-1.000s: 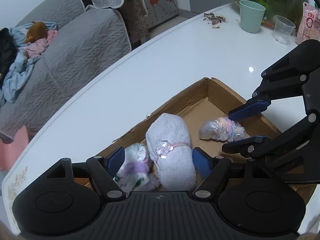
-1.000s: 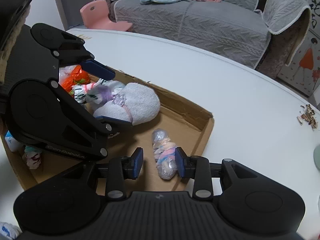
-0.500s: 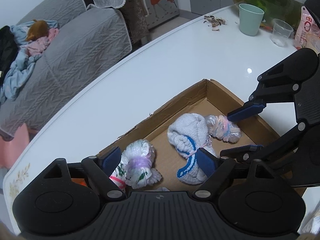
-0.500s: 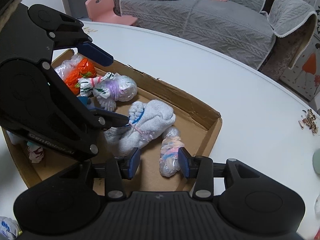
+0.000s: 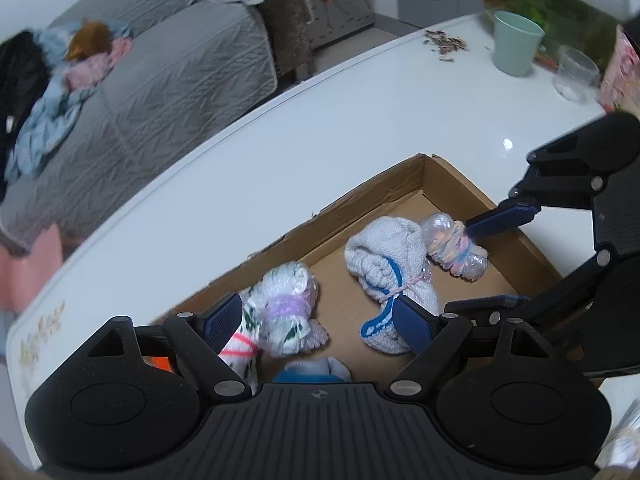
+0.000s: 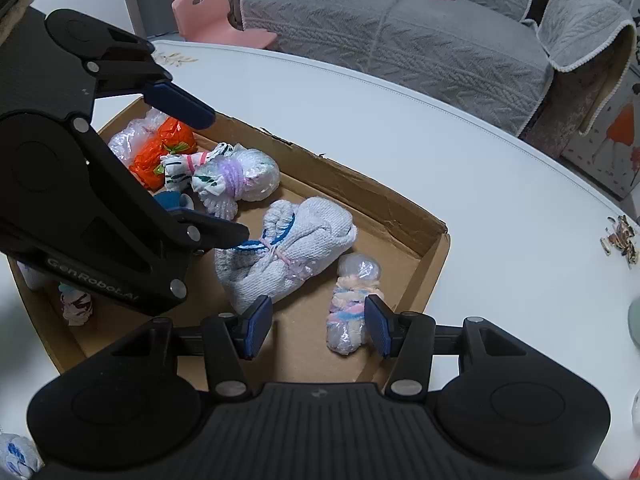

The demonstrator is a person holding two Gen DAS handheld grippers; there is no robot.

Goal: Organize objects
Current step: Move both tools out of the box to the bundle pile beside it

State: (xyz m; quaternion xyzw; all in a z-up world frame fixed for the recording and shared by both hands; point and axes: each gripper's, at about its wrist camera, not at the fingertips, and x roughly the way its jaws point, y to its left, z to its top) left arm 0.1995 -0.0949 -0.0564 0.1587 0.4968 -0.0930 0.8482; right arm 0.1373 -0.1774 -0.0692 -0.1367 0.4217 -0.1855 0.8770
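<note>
The right gripper (image 6: 316, 326) hangs over the near right corner of the cardboard box (image 6: 434, 256), its jaws opening around a small plastic-wrapped bundle of pink, blue and yellow (image 6: 352, 304) that lies on the box floor — neither pad presses on it. Just left lies a larger white towel roll with a blue edge, tied with pink string (image 6: 292, 250). The left gripper (image 5: 316, 320) stands wide open with nothing held; its lower finger crosses in front of the roll's tied end. Farther back sit a white bundle with a purple band (image 6: 236, 178) and an orange one (image 6: 160, 152). Beyond the box — the white table (image 6: 440, 136), then a grey sofa (image 6: 400, 36) and a pink chair (image 6: 212, 16).
</note>
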